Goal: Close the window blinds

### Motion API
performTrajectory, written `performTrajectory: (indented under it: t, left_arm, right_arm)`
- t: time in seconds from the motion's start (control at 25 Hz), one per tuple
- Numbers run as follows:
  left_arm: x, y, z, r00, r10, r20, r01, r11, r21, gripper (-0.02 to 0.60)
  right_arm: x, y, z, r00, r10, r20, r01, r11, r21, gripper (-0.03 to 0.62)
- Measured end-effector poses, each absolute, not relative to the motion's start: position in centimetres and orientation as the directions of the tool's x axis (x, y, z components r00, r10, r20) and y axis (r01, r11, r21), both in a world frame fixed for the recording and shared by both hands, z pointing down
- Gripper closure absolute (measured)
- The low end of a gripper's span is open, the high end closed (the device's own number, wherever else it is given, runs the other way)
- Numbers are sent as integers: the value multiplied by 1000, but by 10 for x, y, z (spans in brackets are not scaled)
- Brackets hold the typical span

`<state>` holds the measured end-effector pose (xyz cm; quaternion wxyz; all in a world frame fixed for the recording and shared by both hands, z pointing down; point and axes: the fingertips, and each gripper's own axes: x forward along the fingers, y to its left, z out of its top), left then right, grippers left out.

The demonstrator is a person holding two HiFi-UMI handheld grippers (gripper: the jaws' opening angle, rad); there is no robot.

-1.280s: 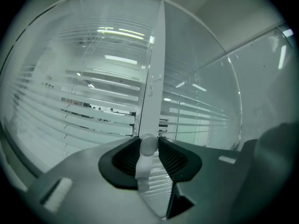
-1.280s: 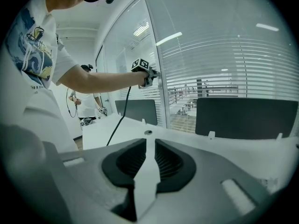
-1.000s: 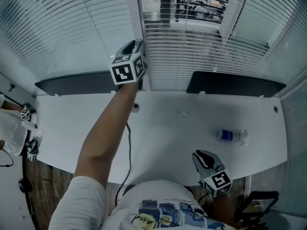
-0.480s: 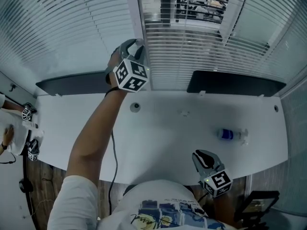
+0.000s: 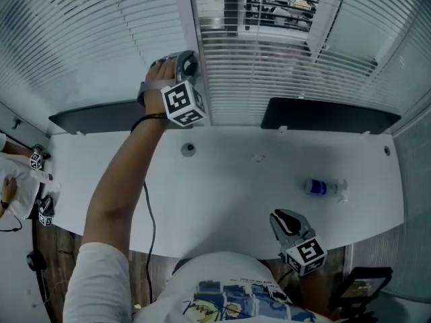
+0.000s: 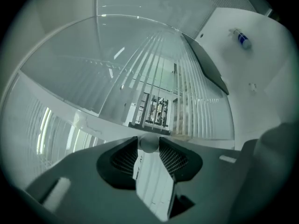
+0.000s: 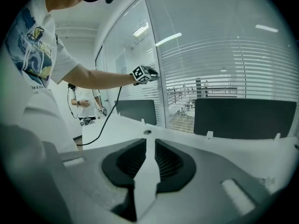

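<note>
**Twist the wand to shut the slats**

In the head view the blinds (image 5: 101,32) fill the top, from 10 to 2 o'clock. You can see through the slats at 12, so I think they are not shut yet. The left gripper (image 5: 185,64) is up at 11 o'clock, by the window post. Its jaws are clamped on the thin white wand (image 6: 148,143). The wand sits right at the tips of the pads. That is a small hold, so I think it could slip out.

To do this well, squeeze firm and roll the wrist slowly one way. Watch the slats tip flat. Don't pull the wand sideways.

The table (image 5: 236,180) lies below the blinds. A bottle (image 5: 323,188) lies on it at 3 o'clock, well away. The right gripper (image 5: 286,222) sits at 5 o'clock, by the near table edge. Its jaws are a little apart and hold nothing.
</note>
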<state>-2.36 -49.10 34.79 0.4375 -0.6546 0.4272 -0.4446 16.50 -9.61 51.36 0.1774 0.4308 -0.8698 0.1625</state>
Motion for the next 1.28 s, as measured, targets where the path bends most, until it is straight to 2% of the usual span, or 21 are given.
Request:
performTrajectory:
  t: [0.08, 0.2, 0.44, 0.64, 0.92, 1.12, 1.28]
  left_arm:
    - [-21, -492, 348, 242, -947, 213, -148, -253, -956, 459]
    - [-22, -489, 349, 246, -947, 208, -185, -257, -949, 463]
    - [-24, -490, 344, 264, -945, 196, -395, -291, -872, 463]
    - [-27, -492, 341, 270, -946, 182, -577, -310, -756, 463]
    - [-32, -492, 339, 283, -943, 176, -768, -333, -546, 462]
    - [-37, -492, 338, 299, -938, 174, -865, -343, -367, 462]
    - [-38, -496, 332, 304, -940, 155, -895, -338, -290, 462]
  right_arm:
    - [165, -98, 514, -565, -691, 451, -807, 576, -128, 548]
    - [166, -98, 514, -564, -692, 450, -807, 577, -123, 548]
    - [165, -103, 515, -564, -693, 450, -807, 577, -123, 548]
    - [162, -103, 518, -565, -687, 456, -807, 577, -130, 548]
    - [162, -103, 518, -566, -686, 456, -806, 577, -133, 548]
    - [162, -102, 518, -567, -685, 457, -806, 575, -139, 548]
    - [161, -107, 517, -569, -690, 448, -805, 577, -134, 548]
